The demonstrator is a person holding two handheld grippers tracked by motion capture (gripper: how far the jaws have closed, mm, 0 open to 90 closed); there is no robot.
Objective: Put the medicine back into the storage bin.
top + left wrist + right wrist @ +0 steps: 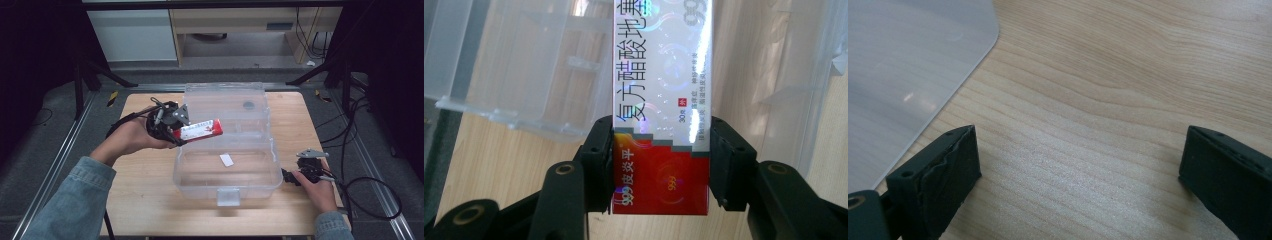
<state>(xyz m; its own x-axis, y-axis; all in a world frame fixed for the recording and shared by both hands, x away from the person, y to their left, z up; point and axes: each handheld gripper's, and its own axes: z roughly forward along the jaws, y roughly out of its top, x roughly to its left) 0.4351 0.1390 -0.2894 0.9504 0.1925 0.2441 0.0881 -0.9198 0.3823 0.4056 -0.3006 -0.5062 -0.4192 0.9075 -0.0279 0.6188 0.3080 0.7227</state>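
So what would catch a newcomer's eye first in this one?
The red and white box, pinched at its red end by the left gripper and held over the open clear case mid-table. Next, the right gripper, jaws wide apart and holding nothing, low over bare wood by the case's corner.

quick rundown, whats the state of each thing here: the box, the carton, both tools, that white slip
clear plastic box: open, lid folded back flat on the table
red and white carton: held in the air over the open box
left tool: shut on the carton's red end
right tool: open, holding nothing, low over bare wood beside the box
white slip: lying flat in the box base
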